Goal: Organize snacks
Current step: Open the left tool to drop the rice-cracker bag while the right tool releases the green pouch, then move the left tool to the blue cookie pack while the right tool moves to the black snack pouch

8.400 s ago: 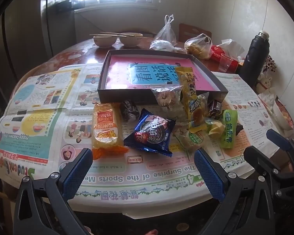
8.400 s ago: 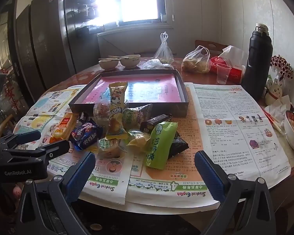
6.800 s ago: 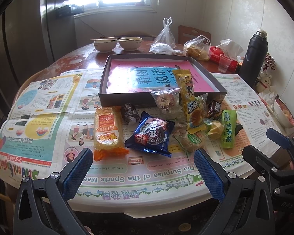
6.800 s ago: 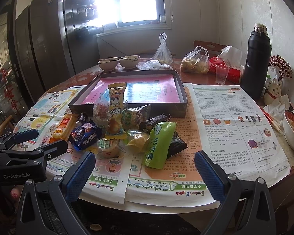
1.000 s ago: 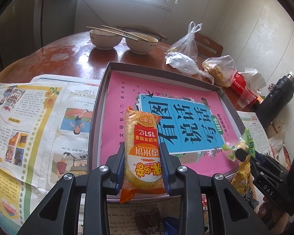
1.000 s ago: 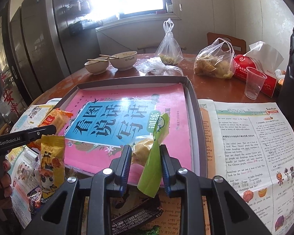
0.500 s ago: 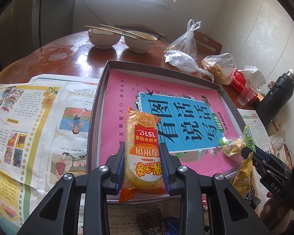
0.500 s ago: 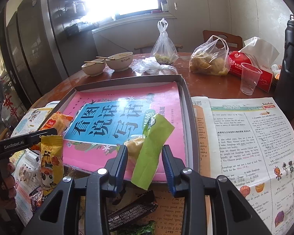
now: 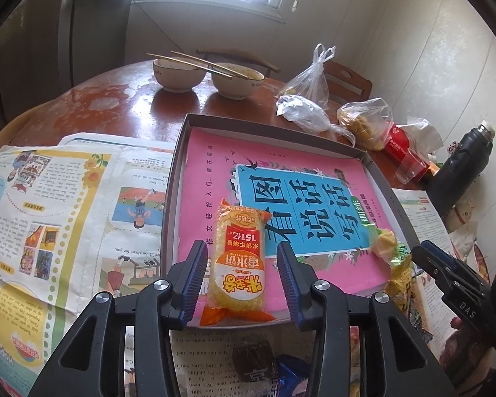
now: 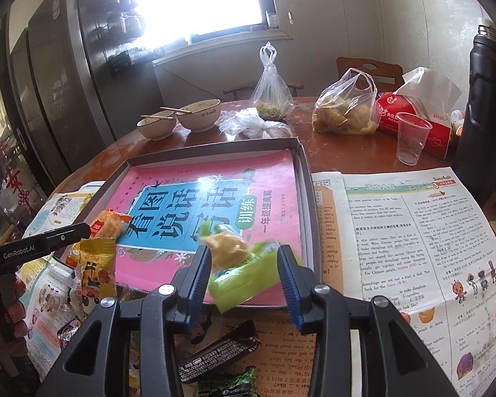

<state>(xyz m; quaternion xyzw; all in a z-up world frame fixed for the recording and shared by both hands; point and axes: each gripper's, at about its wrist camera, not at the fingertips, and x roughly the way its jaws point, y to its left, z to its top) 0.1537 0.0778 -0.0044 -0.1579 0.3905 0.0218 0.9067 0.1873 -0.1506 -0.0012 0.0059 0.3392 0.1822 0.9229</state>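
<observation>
My left gripper [image 9: 243,278] hangs over the near left corner of the dark grey tray [image 9: 172,198]. Its jaws are opening. An orange rice cracker pack [image 9: 239,264] lies between them on the pink book in the tray, with a gap to each pad. My right gripper [image 10: 243,271] is at the tray's near right corner [image 10: 309,218], and its jaws are opening too. A green pack [image 10: 244,281] and a small yellow snack [image 10: 226,248] are between the pads, blurred and loose. Each gripper shows in the other's view, the right gripper [image 9: 426,258] and the left gripper [image 10: 79,231].
A yellow snack pack [image 10: 96,264], a black bar [image 10: 221,350] and other snacks lie on newspaper in front of the tray. Behind the tray stand two bowls [image 9: 178,76] with chopsticks, plastic bags [image 10: 344,106], a clear cup [image 10: 411,137] and a black flask [image 10: 482,115].
Both pairs of jaws have spread apart. The orange pack is no longer pinched and lies in the tray. The green pack has tipped from upright and dropped lower between the right pads.
</observation>
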